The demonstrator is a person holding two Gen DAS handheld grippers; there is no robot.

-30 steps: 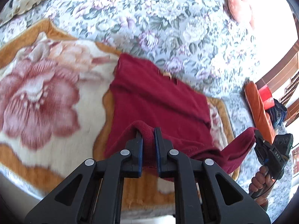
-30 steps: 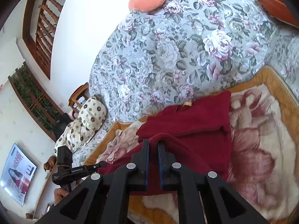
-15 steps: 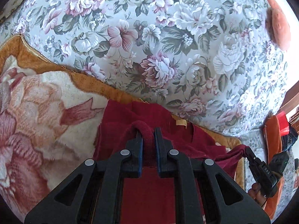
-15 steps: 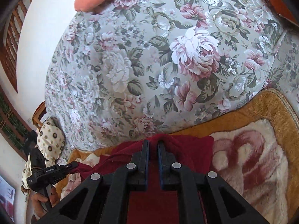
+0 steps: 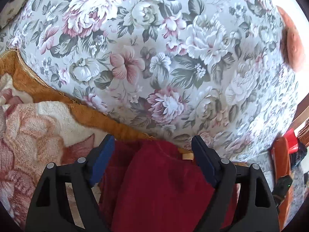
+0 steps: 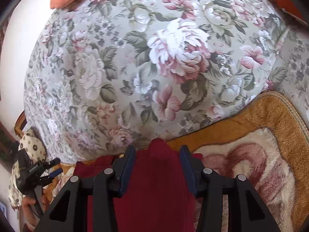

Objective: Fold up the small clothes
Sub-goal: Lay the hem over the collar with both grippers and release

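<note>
A dark red garment [image 5: 160, 183] lies folded on a plush blanket [image 5: 29, 135] with a pink flower and an orange border. Its collar end with a tan label [image 5: 187, 156] faces the floral bedsheet [image 5: 154, 58]. My left gripper [image 5: 152, 138] hangs just over the folded edge. Its jaws are opening, with the cloth lying loose between the blue pads. In the right wrist view the garment [image 6: 154, 193] shows a small raised bump. My right gripper [image 6: 157, 147] is also opening around it, pads off the cloth. The left gripper [image 6: 52, 167] appears there at lower left, held by a hand.
The blanket's orange border [image 6: 260, 116] ends on the floral bedsheet [image 6: 135, 58] ahead. A salmon pillow [image 5: 291, 44] lies far right, and a spotted pillow [image 6: 29, 145] far left. Orange and red items [image 5: 282, 164] sit by the bed's right edge.
Both grippers carried the garment's hem forward over its body to the collar end. They were shut on the cloth before; now both have let go and their jaws stand apart.
</note>
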